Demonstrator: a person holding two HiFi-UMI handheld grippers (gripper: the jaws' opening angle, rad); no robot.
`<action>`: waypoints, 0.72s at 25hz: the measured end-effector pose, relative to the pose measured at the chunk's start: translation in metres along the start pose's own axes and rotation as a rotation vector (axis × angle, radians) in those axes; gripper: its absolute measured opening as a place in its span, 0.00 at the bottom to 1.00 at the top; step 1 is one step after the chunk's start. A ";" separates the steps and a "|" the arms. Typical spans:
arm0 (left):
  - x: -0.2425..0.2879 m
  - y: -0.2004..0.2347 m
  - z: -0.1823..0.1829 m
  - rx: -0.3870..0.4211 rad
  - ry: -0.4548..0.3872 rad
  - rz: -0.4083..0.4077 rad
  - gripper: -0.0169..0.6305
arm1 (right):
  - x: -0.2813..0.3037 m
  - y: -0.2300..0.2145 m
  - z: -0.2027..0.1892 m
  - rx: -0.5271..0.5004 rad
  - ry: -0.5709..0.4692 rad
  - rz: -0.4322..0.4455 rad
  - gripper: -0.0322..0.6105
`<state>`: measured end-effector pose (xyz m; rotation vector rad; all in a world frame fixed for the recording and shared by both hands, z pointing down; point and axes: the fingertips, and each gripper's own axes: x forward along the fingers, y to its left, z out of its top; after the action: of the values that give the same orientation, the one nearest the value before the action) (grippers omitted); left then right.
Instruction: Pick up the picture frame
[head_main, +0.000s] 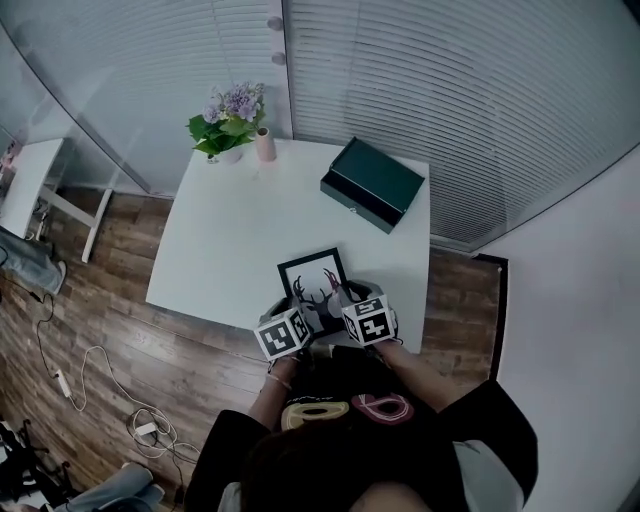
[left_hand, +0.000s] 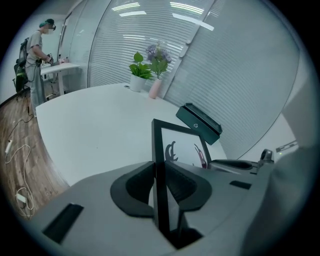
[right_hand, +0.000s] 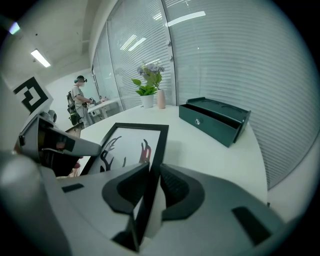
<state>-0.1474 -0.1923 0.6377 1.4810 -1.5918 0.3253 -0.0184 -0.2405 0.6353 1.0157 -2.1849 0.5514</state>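
The picture frame (head_main: 313, 280) is black-edged, with a deer drawing on white, and sits over the near edge of the white table (head_main: 230, 240). My left gripper (head_main: 296, 322) is shut on the frame's left side bar (left_hand: 161, 170), which stands between its pads. My right gripper (head_main: 352, 312) is shut on the right side bar (right_hand: 152, 170). The frame is tilted, its near end raised off the table, with the drawing (right_hand: 125, 147) visible in the right gripper view.
A dark green box (head_main: 372, 183) lies at the table's far right. A potted plant (head_main: 228, 118) and a pink vase (head_main: 265, 145) stand at the far edge. Glass walls rise behind the table. Cables lie on the wooden floor (head_main: 100, 370) at left. A person (left_hand: 37, 55) stands at a distant desk.
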 end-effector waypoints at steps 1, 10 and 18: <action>-0.001 -0.002 0.002 0.012 -0.006 -0.004 0.15 | -0.002 -0.001 0.001 0.004 -0.008 -0.007 0.17; -0.006 -0.023 0.014 0.056 -0.035 -0.057 0.15 | -0.024 -0.012 0.010 0.040 -0.075 -0.069 0.17; -0.014 -0.037 0.029 0.114 -0.072 -0.101 0.15 | -0.036 -0.018 0.018 0.073 -0.141 -0.105 0.17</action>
<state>-0.1282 -0.2129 0.5977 1.6706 -1.5703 0.3129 0.0066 -0.2437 0.5987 1.2345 -2.2312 0.5280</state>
